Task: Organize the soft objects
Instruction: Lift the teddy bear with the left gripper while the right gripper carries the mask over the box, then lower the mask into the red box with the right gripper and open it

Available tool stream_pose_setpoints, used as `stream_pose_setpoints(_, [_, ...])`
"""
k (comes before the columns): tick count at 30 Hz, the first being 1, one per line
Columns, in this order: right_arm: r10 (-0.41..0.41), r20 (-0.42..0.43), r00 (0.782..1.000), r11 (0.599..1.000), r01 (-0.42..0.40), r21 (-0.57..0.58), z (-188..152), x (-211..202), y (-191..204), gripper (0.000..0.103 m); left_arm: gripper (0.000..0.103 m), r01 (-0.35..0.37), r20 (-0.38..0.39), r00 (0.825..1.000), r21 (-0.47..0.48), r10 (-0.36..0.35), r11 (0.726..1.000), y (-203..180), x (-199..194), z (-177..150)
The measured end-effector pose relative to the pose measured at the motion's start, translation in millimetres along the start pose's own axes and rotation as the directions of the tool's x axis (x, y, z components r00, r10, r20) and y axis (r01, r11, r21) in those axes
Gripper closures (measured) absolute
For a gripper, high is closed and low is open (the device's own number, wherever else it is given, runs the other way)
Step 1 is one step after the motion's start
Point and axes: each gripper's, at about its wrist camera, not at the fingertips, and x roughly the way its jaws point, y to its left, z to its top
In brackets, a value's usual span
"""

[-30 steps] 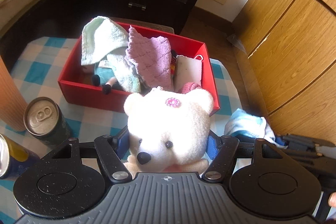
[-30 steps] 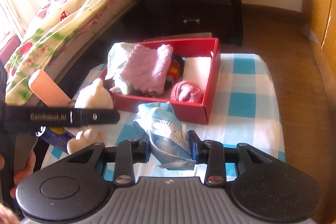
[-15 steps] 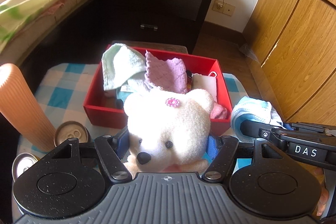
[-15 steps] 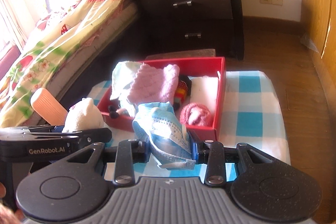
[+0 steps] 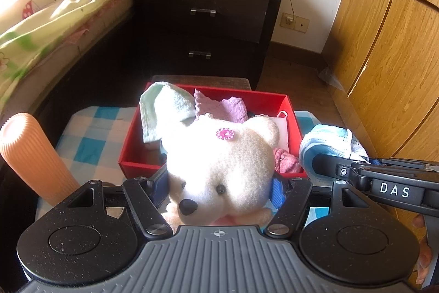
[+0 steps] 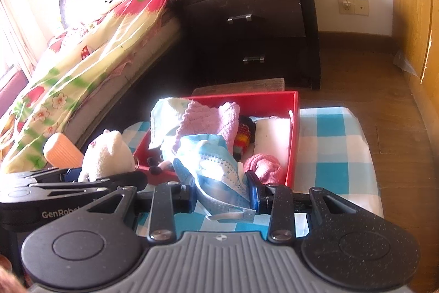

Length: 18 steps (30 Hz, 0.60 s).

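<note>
Bedroom; blue-checked tablecloth (image 6: pixel 332 150) under red box (image 5: pixel 131 155), already crowded with towels.
Risk, judged: both loads released together collide over box, spill past rim.
Left gripper (image 5: pixel 219 184) clamped wide on white teddy bear (image 5: pixel 219 164), box beyond fingertips.
Right gripper (image 6: pixel 222 195) pinched nearly together on blue face mask (image 6: pixel 216 169), box just ahead.

The teddy bear (image 5: pixel 219 164) is cream-white with a black nose and a pink flower on its head. The face mask (image 6: pixel 216 166) is light blue and white. The box (image 6: pixel 294 133) is red; in it lie a lilac knitted cloth (image 6: pixel 208 120), a pale mint towel (image 5: pixel 164 106) and a pink yarn ball (image 6: pixel 263 166). The tablecloth (image 6: pixel 332 144) is checked blue and white. The ribbed tube (image 5: pixel 30 155) is peach-orange, the nightstand (image 5: pixel 208 26) near-black.
</note>
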Motion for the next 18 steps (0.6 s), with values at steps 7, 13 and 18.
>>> stream_pose_setpoints(7, [-0.001, 0.023, 1.0, 1.0, 0.0, 0.017, 8.4, 3.7, -0.5, 0.09, 0.035, -0.021, 0.031, 0.999, 0.005, 0.021, 1.0, -0.7, 2.1, 10.8])
stream_pose_setpoints(13, [-0.005, 0.041, 0.999, 0.999, 0.004, 0.034, 18.0, 11.9, -1.3, 0.09, 0.035, -0.034, 0.044, 0.998, 0.014, 0.033, 0.999, -3.5, 11.2, 19.2])
stream_pose_setpoints(18, [-0.015, 0.052, 0.999, 0.999, 0.013, 0.04, 25.6, 19.3, -2.3, 0.09, 0.035, -0.03, 0.048, 0.998, 0.0, 0.03, 1.0, -2.5, 18.9, 26.3])
